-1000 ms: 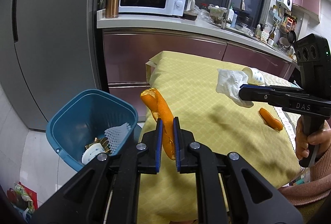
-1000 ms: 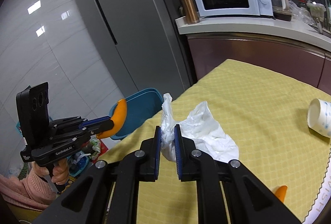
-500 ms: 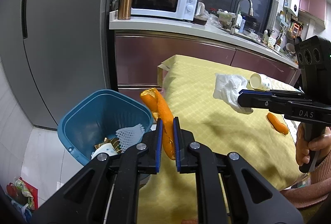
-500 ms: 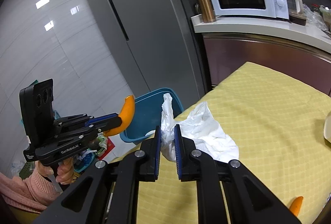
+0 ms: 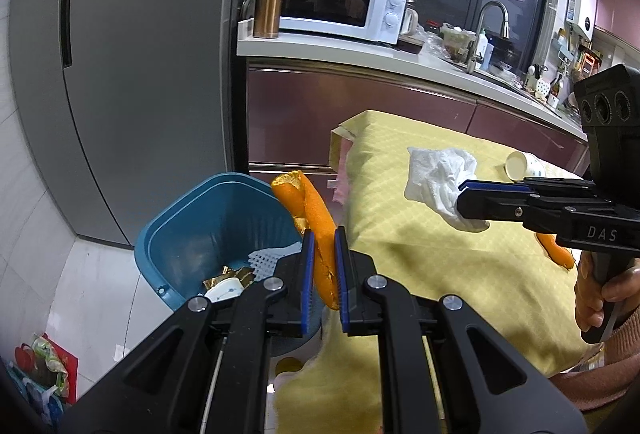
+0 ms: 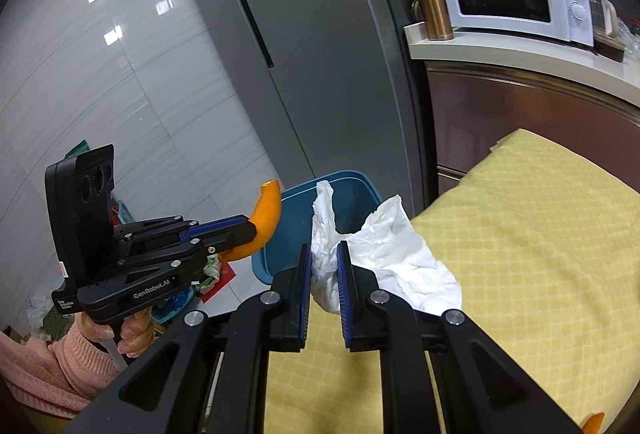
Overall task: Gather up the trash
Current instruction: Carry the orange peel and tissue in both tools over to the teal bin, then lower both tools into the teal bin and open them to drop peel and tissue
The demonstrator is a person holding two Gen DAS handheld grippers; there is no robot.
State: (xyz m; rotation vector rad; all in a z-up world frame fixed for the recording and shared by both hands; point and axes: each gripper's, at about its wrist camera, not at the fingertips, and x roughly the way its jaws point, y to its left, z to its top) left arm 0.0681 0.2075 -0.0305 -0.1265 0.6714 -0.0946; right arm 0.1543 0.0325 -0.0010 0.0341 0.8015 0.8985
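Observation:
My left gripper (image 5: 322,238) is shut on a curled orange peel (image 5: 310,211) and holds it at the right rim of the blue trash bin (image 5: 180,226), which holds a white net and other scraps. My right gripper (image 6: 324,254) is shut on a crumpled white tissue (image 6: 384,254), held above the yellow tablecloth's (image 6: 540,234) corner, short of the bin (image 6: 352,189). In the left wrist view the right gripper (image 5: 466,193) and tissue (image 5: 436,173) hang over the table. In the right wrist view the left gripper (image 6: 250,230) holds the peel (image 6: 266,218) beside the bin.
A second orange peel (image 5: 554,252) and a tipped paper cup (image 5: 524,165) lie on the tablecloth (image 5: 420,246). A grey fridge (image 5: 140,73) stands behind the bin. A counter with a microwave (image 5: 344,5) and copper tumbler (image 5: 270,1) runs along the back. Bags lie on the floor (image 5: 40,366).
Both grippers have moved left toward the bin with their loads. The bin now lies closer and more central in both views; the paper cup has left the right wrist view.

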